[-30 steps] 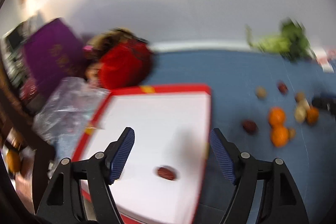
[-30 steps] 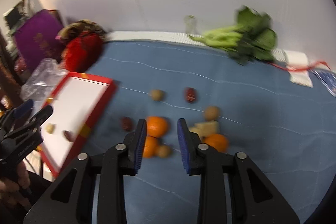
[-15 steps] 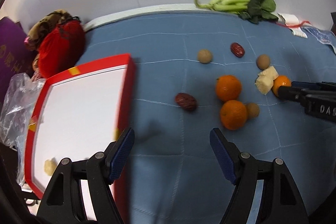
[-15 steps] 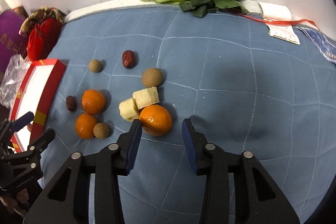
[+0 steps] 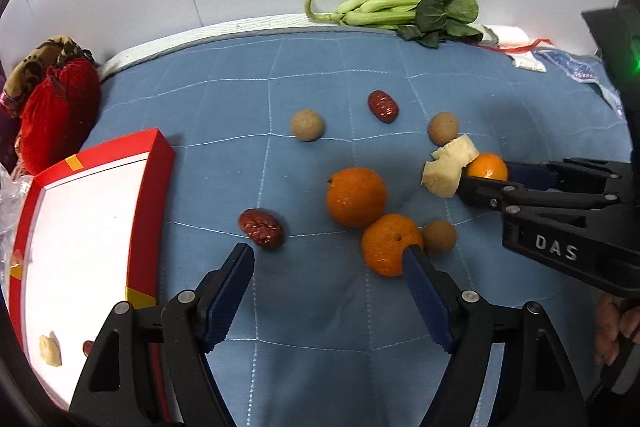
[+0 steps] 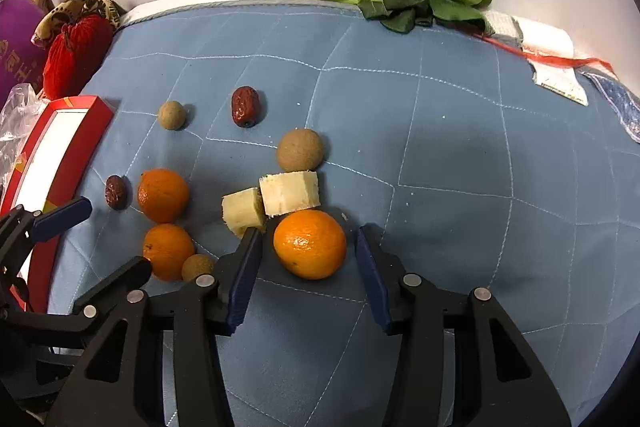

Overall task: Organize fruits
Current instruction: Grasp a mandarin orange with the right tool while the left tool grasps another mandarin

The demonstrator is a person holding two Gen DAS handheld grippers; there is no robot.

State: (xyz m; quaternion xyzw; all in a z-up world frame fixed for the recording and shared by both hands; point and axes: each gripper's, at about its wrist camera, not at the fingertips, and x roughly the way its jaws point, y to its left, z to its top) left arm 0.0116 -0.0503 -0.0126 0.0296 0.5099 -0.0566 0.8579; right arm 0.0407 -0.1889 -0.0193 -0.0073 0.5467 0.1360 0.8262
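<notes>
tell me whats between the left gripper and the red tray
Only bare blue quilt. In the left wrist view, nothing lies between the open left gripper and the tray; the nearest date sits just ahead of the fingers.

Left hand-held gripper (image 5: 330, 263): matte black plastic frame, angular, with triangular cut-outs in each arm and round silver screw heads at the pivots. Dark blue ribbed pads (image 5: 226, 297) lining the inner faces of both fingers — fine horizontal ridges. Right hand-held gripper (image 6: 308, 259): same black frame, same silver screws, same blue pads (image 6: 244, 277). Seen side-on from the left wrist view, a blocky black body stamped "DAS" in pale raised letters, with a small green light glowing higher up, possibly on the camera housing. Bare fingers (image 5: 612, 331) of the right hand at the frame edge — skin reddish, blurred.
</notes>
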